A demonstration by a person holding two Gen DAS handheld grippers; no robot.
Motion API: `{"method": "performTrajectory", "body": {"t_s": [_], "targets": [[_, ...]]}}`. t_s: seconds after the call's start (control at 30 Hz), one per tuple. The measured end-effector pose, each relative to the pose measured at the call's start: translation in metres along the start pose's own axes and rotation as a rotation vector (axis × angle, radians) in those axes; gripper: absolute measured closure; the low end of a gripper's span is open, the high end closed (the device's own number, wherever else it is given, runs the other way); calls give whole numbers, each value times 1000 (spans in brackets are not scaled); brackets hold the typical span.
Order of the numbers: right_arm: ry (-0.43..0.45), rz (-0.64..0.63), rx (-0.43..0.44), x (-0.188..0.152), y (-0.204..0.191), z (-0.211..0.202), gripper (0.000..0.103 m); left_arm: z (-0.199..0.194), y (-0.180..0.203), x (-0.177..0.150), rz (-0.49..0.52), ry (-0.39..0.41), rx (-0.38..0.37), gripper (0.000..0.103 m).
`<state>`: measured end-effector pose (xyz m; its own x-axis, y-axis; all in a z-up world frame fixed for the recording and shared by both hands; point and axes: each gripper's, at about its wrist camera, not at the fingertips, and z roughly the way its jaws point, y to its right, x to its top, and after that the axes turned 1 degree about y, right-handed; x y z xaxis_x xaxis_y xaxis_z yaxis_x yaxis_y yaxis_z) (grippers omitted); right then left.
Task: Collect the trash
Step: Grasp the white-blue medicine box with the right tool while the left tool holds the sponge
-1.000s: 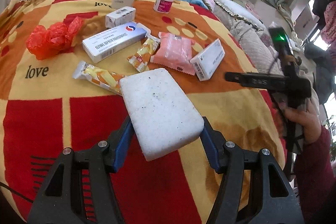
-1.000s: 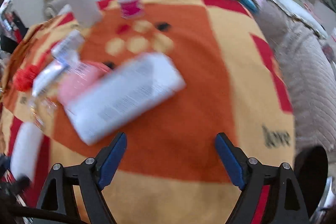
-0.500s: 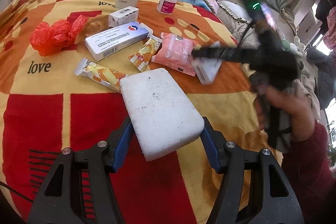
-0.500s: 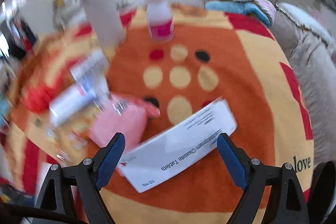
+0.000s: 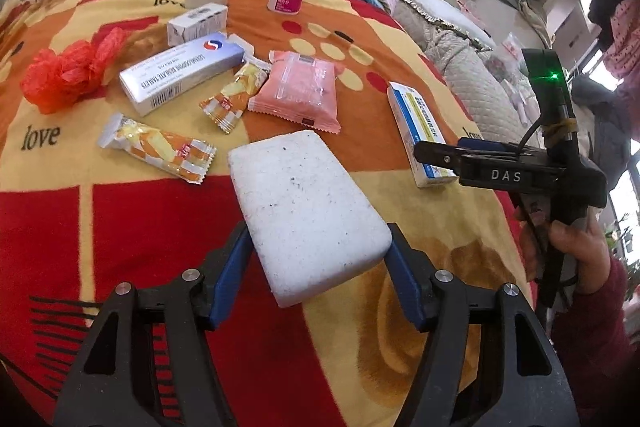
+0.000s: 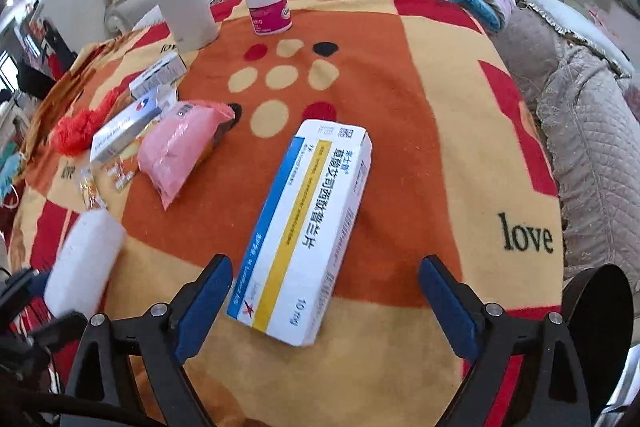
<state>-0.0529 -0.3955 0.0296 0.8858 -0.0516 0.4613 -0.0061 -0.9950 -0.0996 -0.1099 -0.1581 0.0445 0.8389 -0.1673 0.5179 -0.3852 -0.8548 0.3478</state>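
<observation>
The left gripper [image 5: 318, 263] is clamped on a white speckled foam block [image 5: 306, 215], its blue pads pressing the block's two long sides near the near end, so the block juts forward above the red, orange and yellow "love" blanket [image 5: 132, 219] that carries everything; though its jaws are easing apart, the block is not let go. That hold looks like one piece of trash kept aloft while the other hand goes for the next. The right gripper [image 6: 326, 301] has its jaws standing wide and empty, astride the near end of a white tablet box with blue and yellow stripes [image 6: 308, 227], which lies flat near the blanket's right edge; neither pad touches it, which suggests an approach lined up along the box's length. The left wrist view alone shows the person's hand [image 5: 568, 247] around the right tool's handle and the spread of other litter: two orange-yellow snack wrappers [image 5: 156, 147], a pink sachet [image 5: 300, 89], a crumpled red plastic bag [image 5: 68, 71] toward the left edge. The right wrist view alone shows the striped box's printed top and the clear gap on each side of it, plus a black round object at the lower right that I cannot identify.
</observation>
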Motion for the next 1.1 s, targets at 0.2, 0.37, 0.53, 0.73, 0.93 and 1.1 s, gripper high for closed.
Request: {"method": "performTrajectory", "body": {"t_s": [0.2,0.37,0.53,0.73,0.93,1.1], "targets": [[30,4,19,8,-23,16,10,9,-10,11,-70,-24,5,34],[41,34,19,12,-19,24,10,26,-4,17,-74,-48,32,31],[40,15,21,11,-20,20,10,31,-3,17,-115,-57,39,29],[23,45,87,11,-15,19,10,24,-20,17,-218,-35,-63,29],[20,58,111,11,-12,18,10,27,-27,19,-292,-41,-123,25],[19,45,110,9,-11,17,10,27,-30,22,-343,-40,-159,24]]}}
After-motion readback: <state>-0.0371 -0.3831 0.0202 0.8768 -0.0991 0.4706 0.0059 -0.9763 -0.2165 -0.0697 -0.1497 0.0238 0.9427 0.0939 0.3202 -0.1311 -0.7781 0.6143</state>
